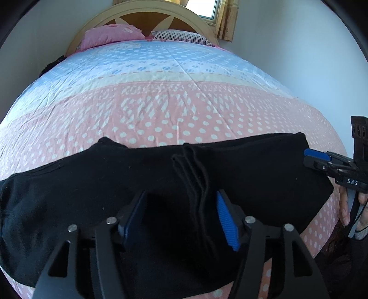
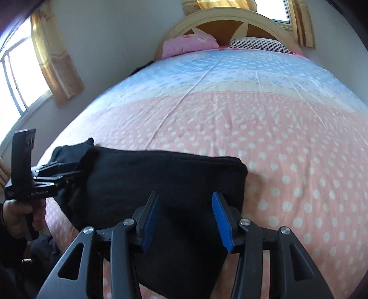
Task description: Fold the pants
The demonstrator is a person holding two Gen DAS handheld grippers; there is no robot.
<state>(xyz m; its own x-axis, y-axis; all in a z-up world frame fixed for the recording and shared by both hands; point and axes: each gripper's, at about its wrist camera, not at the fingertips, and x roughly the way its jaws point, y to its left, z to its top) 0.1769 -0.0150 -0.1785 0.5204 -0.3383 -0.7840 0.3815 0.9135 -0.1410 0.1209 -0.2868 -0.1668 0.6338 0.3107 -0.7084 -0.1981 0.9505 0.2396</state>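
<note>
Nearest in the left wrist view, the left claw (image 1: 181, 216) hangs over the black pants (image 1: 92, 195) with its blue pads well apart; cloth lies beneath and between them, but the pads do not press on it, so it holds nothing. In the right wrist view the right claw (image 2: 185, 218) stands much the same, its pads parted over the right-hand end of the pants (image 2: 161, 179) and gripping nothing. The garment itself lies flat across the near edge of the bed (image 1: 161, 110), a long dark band running from side to side, and a stack of layered edges shows near its middle, just ahead of the left claw's right pad. That suggests the legs have already been laid one on the other, and perhaps one end brought over as well (the black cloth hides its own seams, so the count of folds cannot be read). The band is long, so by this judgement at least one more fold across its length is left, with some smoothing after. A person's hand (image 2: 20, 214) grips the handle of the left tool at the left edge of the right wrist view. Farther off, the dotted pink and blue bedspread runs bare to a pink pillow (image 1: 110, 35) and a striped pillow (image 1: 181, 36) under the headboard (image 1: 142, 16).
</note>
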